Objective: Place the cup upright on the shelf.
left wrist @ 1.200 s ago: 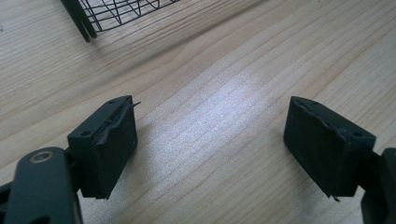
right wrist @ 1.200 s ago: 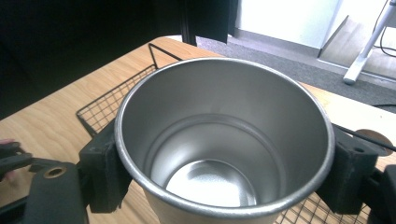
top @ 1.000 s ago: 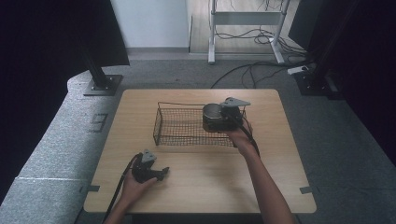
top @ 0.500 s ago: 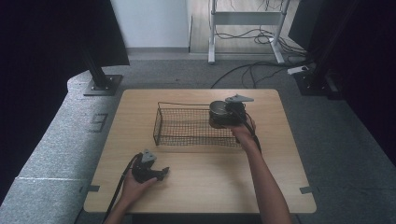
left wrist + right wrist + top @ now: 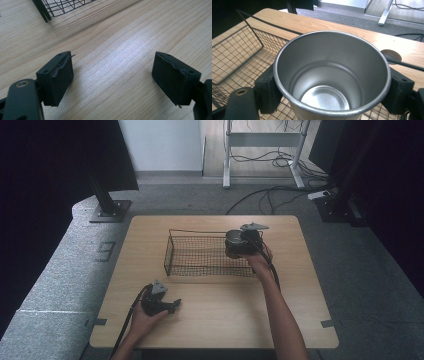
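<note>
A steel cup [image 5: 232,241] is upright with its mouth up, and my right gripper [image 5: 239,247] is shut on it. In the right gripper view the black pads [image 5: 265,90] press on both sides of the empty cup [image 5: 332,75]. The cup hangs at the right end of a black wire basket [image 5: 170,252], over its mesh floor [image 5: 239,47]. I cannot tell whether the cup touches the mesh. My left gripper [image 5: 172,306] rests on the table's front left. Its jaws stand wide apart over bare wood [image 5: 115,80] with nothing between them.
The wooden table [image 5: 225,320] has free room in front of the basket and at its right. A round cable hole [image 5: 390,55] lies behind the cup. A stand base [image 5: 107,212] and cables [image 5: 270,195] are on the floor beyond the table.
My right gripper has carried the cup slightly to the right and lower at the basket's right end. The left gripper has kept still.
</note>
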`<state>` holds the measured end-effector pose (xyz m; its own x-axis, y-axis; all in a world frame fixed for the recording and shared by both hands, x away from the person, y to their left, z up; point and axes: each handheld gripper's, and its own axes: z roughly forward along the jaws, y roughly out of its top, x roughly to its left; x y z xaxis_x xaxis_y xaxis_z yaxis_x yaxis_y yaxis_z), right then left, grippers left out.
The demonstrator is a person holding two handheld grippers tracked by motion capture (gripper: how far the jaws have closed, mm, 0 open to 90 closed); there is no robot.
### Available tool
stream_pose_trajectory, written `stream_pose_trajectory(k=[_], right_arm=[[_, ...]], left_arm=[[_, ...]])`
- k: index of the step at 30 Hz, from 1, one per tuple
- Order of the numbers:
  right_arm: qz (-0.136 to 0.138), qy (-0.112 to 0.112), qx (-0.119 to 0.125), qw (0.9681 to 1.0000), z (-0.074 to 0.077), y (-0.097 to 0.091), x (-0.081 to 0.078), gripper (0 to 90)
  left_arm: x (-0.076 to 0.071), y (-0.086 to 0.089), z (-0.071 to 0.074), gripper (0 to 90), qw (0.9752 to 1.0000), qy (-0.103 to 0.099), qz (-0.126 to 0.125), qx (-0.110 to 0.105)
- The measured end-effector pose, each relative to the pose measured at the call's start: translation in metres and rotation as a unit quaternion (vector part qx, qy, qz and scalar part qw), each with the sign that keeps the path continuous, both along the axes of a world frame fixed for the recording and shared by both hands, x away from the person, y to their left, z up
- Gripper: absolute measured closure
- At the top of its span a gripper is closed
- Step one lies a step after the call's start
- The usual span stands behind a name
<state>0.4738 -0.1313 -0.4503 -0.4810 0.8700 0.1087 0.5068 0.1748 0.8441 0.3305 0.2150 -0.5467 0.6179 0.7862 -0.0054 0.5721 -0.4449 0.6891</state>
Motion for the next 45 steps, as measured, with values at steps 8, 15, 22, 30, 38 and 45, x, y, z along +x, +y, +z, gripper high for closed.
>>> stream_pose_trajectory(k=[8,15,22,30,38,45], right_arm=[[-0.003,0.014,-0.017,0.9998,-0.011,0.005,0.006,18.3],[-0.006,0.026,-0.025,0.9993,-0.02,0.008,0.01,18.3],[-0.004,0.035,-0.028,0.999,-0.029,0.01,0.012,18.3],[0.0,0.043,-0.031,0.9986,-0.029,0.01,0.012,18.3],[0.003,0.063,-0.049,0.9968,-0.03,0.014,0.014,18.2],[-0.001,0.074,-0.061,0.9954,-0.031,0.016,0.016,18.1]], left_arm=[[0.0,0.0,0.0,17.4,1.0,0.0,0.0,0.0],[0.0,0.0,0.0,17.4,1.0,0.0,-0.001,0.0],[0.0,0.0,0.0,17.4,1.0,0.0,-0.001,-0.001],[0.0,0.0,0.0,17.4,1.0,0.0,-0.002,-0.001],[0.0,0.0,0.0,17.4,1.0,0.0,-0.002,-0.001],[0.0,0.0,0.0,17.4,1.0,0.0,-0.002,0.0]])
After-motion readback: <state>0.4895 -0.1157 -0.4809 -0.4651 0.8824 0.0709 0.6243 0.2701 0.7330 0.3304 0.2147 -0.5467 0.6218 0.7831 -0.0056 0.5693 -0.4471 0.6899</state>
